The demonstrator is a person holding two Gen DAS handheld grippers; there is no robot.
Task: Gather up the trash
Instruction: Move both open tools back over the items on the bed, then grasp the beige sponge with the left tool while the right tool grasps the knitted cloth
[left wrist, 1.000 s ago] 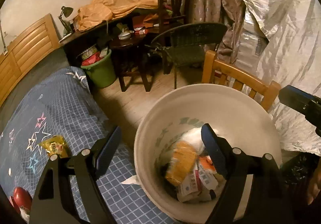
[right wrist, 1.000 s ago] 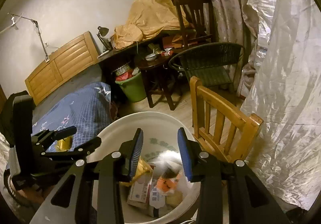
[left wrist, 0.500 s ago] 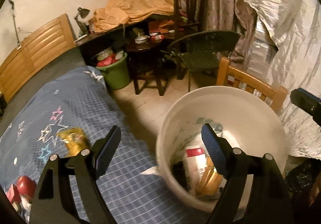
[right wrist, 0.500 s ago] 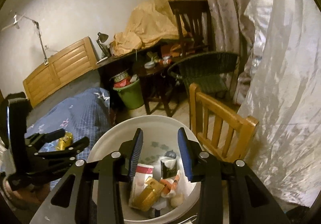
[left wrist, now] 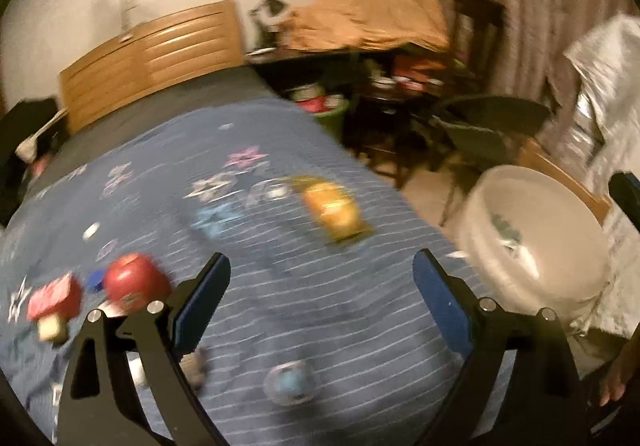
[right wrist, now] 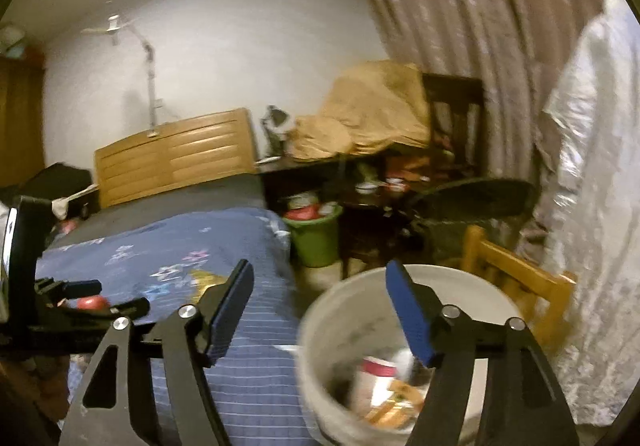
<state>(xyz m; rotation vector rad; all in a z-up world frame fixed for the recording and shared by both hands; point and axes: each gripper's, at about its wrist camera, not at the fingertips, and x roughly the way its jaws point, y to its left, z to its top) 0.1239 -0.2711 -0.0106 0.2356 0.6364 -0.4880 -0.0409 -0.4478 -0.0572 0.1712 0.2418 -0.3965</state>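
Note:
My left gripper [left wrist: 320, 263] hangs over the blue star-patterned blanket [left wrist: 280, 318], its jaws opening with nothing between them. On the blanket lie a yellow packet [left wrist: 336, 211], a red round thing [left wrist: 134, 280], a red box [left wrist: 56, 296] and a small clear-blue round thing [left wrist: 292, 382]. The white bucket [left wrist: 560, 230] stands to the right of the bed. My right gripper [right wrist: 319, 273] is above the near edge of the bucket [right wrist: 320, 358], its jaws opening and empty. Inside lie a red-and-white carton [right wrist: 374, 370] and other wrappers. The left gripper [right wrist: 92, 298] shows at the left of the right wrist view.
A light wooden chair [right wrist: 516, 278] stands just behind the bucket, a dark wicker chair [right wrist: 476, 202] behind that. A green bin [right wrist: 316, 238] full of rubbish sits at the bed's corner by a cluttered dark table. Silver plastic sheeting [right wrist: 580, 206] hangs at the right. The wooden headboard [right wrist: 172, 154] closes the far end.
Both views have swung left, from over the bucket toward the bed. The left gripper now hangs over the blanket. The right jaws have spread much wider, the left slightly.

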